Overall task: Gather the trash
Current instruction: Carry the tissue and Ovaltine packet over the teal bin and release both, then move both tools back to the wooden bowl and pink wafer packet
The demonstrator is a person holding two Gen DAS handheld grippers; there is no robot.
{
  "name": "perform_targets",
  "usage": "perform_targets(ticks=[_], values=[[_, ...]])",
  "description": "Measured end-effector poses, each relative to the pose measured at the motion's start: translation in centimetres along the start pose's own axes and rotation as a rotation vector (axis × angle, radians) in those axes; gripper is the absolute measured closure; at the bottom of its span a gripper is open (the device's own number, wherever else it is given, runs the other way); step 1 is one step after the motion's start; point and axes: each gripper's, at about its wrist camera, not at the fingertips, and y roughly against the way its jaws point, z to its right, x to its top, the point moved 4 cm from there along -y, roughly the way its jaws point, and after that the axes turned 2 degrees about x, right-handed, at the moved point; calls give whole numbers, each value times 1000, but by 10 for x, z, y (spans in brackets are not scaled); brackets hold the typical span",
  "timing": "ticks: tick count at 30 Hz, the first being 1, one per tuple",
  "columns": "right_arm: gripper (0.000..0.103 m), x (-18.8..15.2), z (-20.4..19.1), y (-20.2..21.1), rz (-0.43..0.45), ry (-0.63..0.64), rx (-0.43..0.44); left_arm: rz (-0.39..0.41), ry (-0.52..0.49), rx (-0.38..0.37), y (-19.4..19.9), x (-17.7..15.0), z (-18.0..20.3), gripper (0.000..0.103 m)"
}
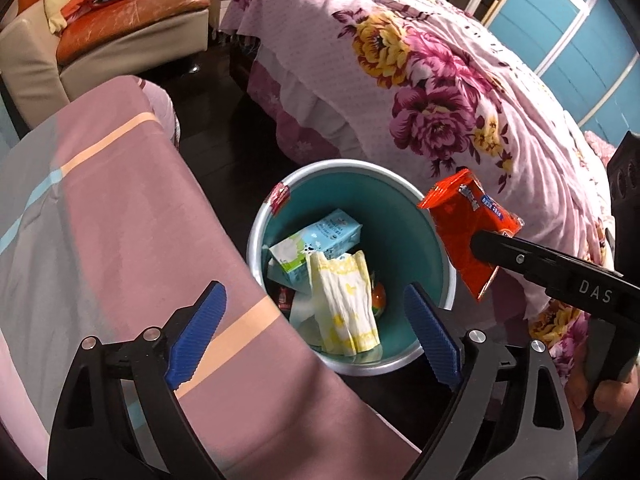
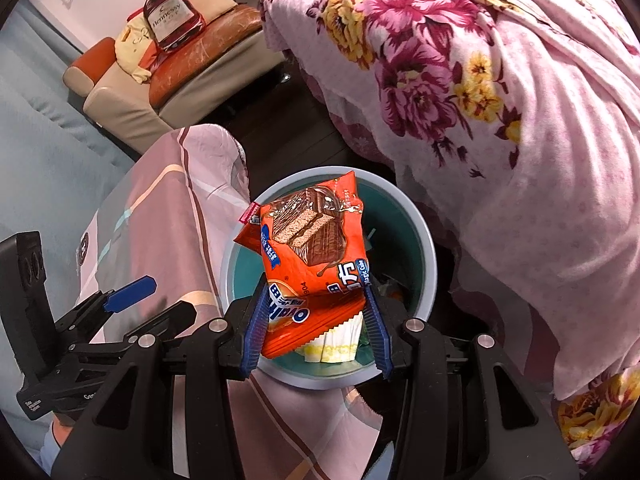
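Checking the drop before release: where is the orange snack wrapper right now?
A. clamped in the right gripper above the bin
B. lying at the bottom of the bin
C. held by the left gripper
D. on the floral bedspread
A: the right gripper pinches the orange snack wrapper over the bin; the left gripper is open and empty.

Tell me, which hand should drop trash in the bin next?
The right. The right gripper is shut on the orange snack wrapper, held above the teal trash bin. The left gripper is open with nothing in it.
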Motion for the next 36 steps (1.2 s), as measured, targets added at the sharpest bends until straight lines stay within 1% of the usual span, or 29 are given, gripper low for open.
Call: perform_targets(ticks=[1, 3, 6, 7, 8, 10, 12, 22, 25, 27, 31, 34, 36], values=[[60, 0, -1, 0, 0, 2, -1, -1, 2, 0, 0, -1, -1, 12], [55, -1, -6, -2, -7, 8, -4, 0, 6, -1, 3, -3, -4, 12], [43, -2, -12, -3, -15, 19, -2, 0, 15, -8, 8, -6, -9, 12], [36, -2, -13, -3, -15, 19, -1, 3, 19, -10, 11, -7, -11, 12], [33, -3, -16, -3, -16, 21, -1, 5, 21, -11, 13, -9, -13, 11], [32, -3, -19, -2, -16, 24, -3, 8, 25, -15, 18, -11, -16, 11], [28, -5, -22, -1, -22, 21, -2, 11, 28, -14, 23, -14, -20, 10], [25, -24, -40, 9, -45, 21, -19, 23, 52, -9, 52, -37, -43, 8], [21, -33, -48, 14, -51, 25, -22, 36, 55, -11, 66, -46, -50, 8], [21, -42, -57, 18, -54, 41, -22, 48, 52, -9, 77, -53, -54, 8], [21, -59, -77, 21, -77, 72, -8, 60, 36, 3, 97, -71, -64, 8], [21, -70, -90, 22, -95, 84, 11, 62, 23, 9, 114, -91, -75, 8], [21, -82, -105, 20, -117, 104, 27, 61, 16, 19, 124, -105, -84, 8]])
